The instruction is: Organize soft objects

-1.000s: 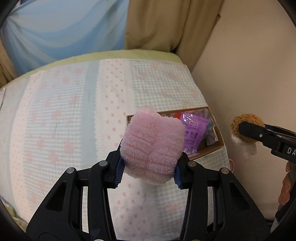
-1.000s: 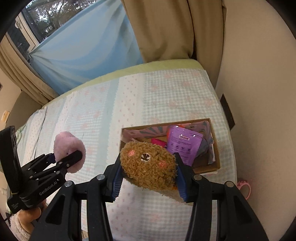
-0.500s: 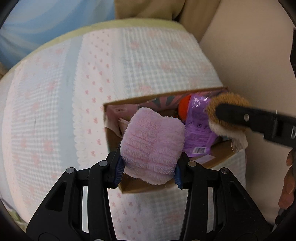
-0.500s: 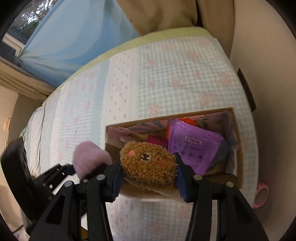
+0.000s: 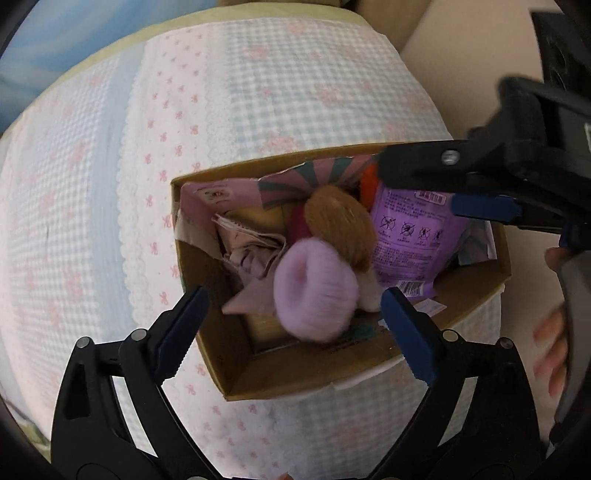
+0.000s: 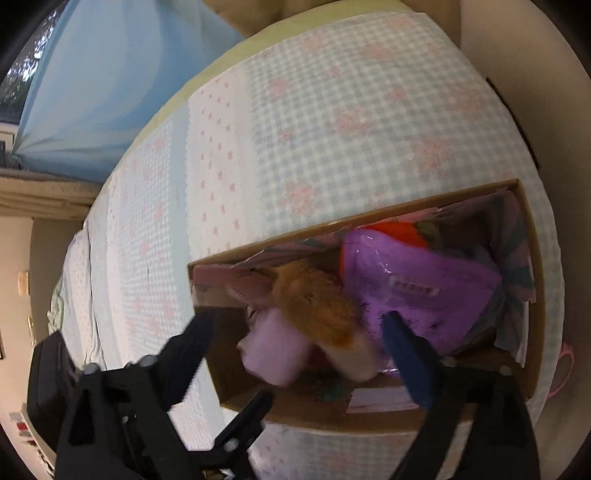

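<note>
Left wrist view: left gripper point(image 5: 291, 317) jaws are opening wide, w/ pink plush point(image 5: 316, 290) lying loose between them in the cardboard box point(image 5: 280, 380) on the bed point(image 5: 258, 92). Brown plush point(image 5: 340, 221) is lying just beyond, long axis diagonal.

Right wrist view: right gripper point(image 6: 295, 343) jaws are opening wide too; the brown plush point(image 6: 314, 299) is sitting between them, touching neither, beside purple packet point(image 6: 424, 288).

A bed point(image 6: 332, 122) fills the room's middle, covered in a pale blue gingham and pink-flowered quilt. Behind it hangs a light blue curtain point(image 6: 103, 74) with tan drapes point(image 6: 236, 11) beside. A plain beige wall point(image 6: 517, 44) runs along the bed's right side.
</note>
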Action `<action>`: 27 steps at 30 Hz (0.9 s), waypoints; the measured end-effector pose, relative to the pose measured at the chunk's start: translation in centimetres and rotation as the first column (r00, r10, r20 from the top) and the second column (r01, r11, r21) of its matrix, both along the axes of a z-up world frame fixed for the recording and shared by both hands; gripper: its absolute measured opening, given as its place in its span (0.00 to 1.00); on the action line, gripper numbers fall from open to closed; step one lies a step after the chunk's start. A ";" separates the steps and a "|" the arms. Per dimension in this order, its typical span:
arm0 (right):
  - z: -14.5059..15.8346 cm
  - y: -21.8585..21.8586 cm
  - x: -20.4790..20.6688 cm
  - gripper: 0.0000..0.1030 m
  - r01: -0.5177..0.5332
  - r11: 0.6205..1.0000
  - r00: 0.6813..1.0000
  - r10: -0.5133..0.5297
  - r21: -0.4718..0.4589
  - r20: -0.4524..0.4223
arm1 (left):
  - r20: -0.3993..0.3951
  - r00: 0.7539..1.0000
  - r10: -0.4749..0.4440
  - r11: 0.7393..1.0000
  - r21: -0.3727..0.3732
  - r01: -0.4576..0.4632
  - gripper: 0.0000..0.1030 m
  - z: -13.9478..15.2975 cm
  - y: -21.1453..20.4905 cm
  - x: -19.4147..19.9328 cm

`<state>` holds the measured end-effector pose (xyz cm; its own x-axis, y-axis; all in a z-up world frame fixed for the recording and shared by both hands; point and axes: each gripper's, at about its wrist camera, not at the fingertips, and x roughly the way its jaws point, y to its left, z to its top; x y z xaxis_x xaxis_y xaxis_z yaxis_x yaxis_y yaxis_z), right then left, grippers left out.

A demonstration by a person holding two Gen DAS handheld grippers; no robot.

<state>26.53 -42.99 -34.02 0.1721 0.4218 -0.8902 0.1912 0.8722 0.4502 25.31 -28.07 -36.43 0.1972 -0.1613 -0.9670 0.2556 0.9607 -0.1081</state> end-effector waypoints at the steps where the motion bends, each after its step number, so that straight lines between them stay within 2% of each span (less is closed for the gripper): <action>1: 0.0 -0.2 -0.1 0.94 0.006 1.000 1.000 -0.006 -0.013 -0.002 | -0.008 1.000 0.008 1.000 0.003 -0.007 0.92 -0.2 0.2 0.0; 5: -0.6 -1.2 -0.4 0.94 0.013 0.998 0.999 -0.015 -0.067 -0.028 | -0.016 0.999 0.027 0.999 0.021 -0.027 0.92 -0.5 0.9 -0.2; 9: -0.1 -1.9 -0.9 0.94 0.037 0.997 0.999 -0.038 -0.065 -0.014 | 0.006 0.999 0.032 0.999 0.028 -0.032 0.92 0.4 1.0 -0.7; 16: 2.2 -1.5 -2.2 0.94 0.034 0.996 0.999 -0.032 -0.078 0.032 | 0.060 0.998 0.031 0.999 0.022 -0.032 0.92 3.3 1.3 -1.8; 20: 5.0 -1.1 -3.8 0.94 0.037 0.995 0.996 -0.029 -0.098 0.084 | 0.113 0.993 0.042 0.999 0.000 -0.042 0.92 6.6 2.0 -3.0; 27: 12.8 0.9 -8.0 0.94 0.031 0.985 0.971 0.011 -0.168 0.240 | 0.231 0.970 0.075 0.997 -0.042 -0.067 0.92 14.1 5.0 -6.5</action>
